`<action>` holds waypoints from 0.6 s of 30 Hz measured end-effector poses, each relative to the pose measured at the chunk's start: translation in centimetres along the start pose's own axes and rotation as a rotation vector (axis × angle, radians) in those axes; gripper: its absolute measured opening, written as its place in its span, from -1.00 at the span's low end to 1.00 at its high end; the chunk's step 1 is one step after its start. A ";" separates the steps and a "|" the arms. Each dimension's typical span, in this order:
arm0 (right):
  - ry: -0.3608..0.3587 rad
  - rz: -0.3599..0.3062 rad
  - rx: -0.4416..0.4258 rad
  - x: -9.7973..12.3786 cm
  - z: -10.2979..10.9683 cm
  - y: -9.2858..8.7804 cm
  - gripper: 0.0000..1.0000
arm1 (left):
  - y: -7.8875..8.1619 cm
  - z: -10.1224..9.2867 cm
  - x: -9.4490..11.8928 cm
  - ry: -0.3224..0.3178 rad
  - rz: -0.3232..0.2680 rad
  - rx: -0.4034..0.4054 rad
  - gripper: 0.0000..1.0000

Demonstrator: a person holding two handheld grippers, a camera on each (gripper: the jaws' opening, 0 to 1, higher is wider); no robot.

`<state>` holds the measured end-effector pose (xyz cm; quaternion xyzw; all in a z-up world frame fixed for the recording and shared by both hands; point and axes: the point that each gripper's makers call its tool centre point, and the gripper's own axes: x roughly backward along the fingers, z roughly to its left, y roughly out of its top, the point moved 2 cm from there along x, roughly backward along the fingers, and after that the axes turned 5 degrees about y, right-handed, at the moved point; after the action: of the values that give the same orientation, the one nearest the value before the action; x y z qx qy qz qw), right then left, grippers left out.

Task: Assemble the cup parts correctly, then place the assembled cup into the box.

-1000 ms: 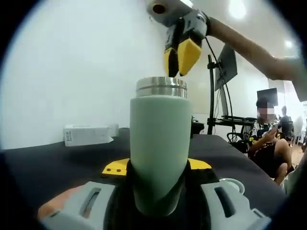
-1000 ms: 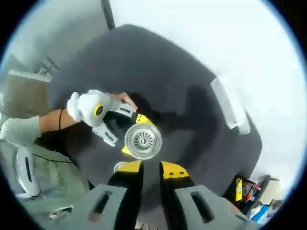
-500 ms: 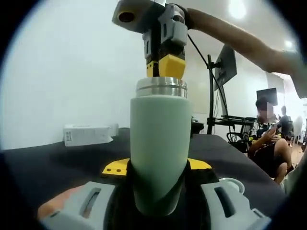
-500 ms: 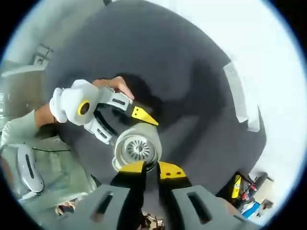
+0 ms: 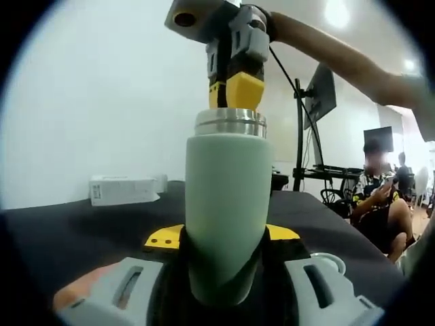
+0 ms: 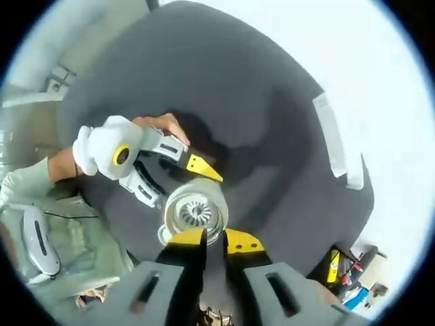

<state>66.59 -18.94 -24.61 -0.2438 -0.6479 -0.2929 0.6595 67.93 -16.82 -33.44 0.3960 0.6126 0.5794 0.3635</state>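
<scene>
Left gripper view shows the left hand-held gripper [image 5: 224, 239] clamping the upright pale green cup [image 5: 225, 204] above the bench [image 5: 75, 234], while the right hand-held gripper [image 5: 234, 94], jaws nearly closed, meets its steel rim [image 5: 230, 122].

Bright ceiling lamp [image 5: 336, 11] glare upper right; white wall washed out; strong fisheye bending at edges; focus sharp.

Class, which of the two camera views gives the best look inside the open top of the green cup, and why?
The right gripper view: it looks down into the green cup, showing a ribbed insert inside its metal rim. The left gripper view shows the cup side-on, held upright between its own jaws, its inside hidden.
</scene>
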 end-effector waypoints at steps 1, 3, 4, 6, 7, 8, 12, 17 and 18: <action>-0.002 -0.009 -0.004 0.1 -0.2 0.3 -0.83 | 0.0 0.0 0.0 0.000 -0.001 0.001 -0.20; 0.008 -0.016 -0.006 0.1 -0.7 1.0 -0.80 | 0.0 0.0 0.0 0.000 0.001 -0.004 -0.20; 0.013 -0.016 -0.012 -0.1 -0.8 1.3 -0.78 | 0.0 0.0 0.0 0.000 0.001 -0.004 -0.20; 0.005 -0.008 -0.007 -0.7 -0.6 1.3 -0.76 | 0.0 0.0 0.0 -0.001 0.000 -0.002 -0.20; -0.002 -0.003 -0.005 -0.9 -0.6 1.2 -0.75 | 0.0 0.0 -0.1 0.000 0.000 -0.002 -0.20; -0.017 0.009 -0.002 -1.1 -0.8 1.1 -0.75 | -0.1 0.0 -0.1 0.002 0.005 -0.004 -0.21; -0.033 -0.006 0.004 -0.8 -1.0 1.3 -0.71 | 0.0 0.2 -0.1 0.009 0.001 -0.004 -0.22; -0.048 -0.003 -0.001 -1.1 -1.3 1.2 -0.62 | -0.2 0.0 0.0 0.001 0.007 -0.010 -0.21; -0.054 0.005 -0.004 -1.4 -1.5 1.1 -0.61 | -0.2 0.0 0.0 0.002 0.006 -0.009 -0.21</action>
<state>68.43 -19.08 -25.96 -0.2545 -0.6641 -0.2862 0.6421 67.97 -16.81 -33.60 0.3958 0.6091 0.5836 0.3630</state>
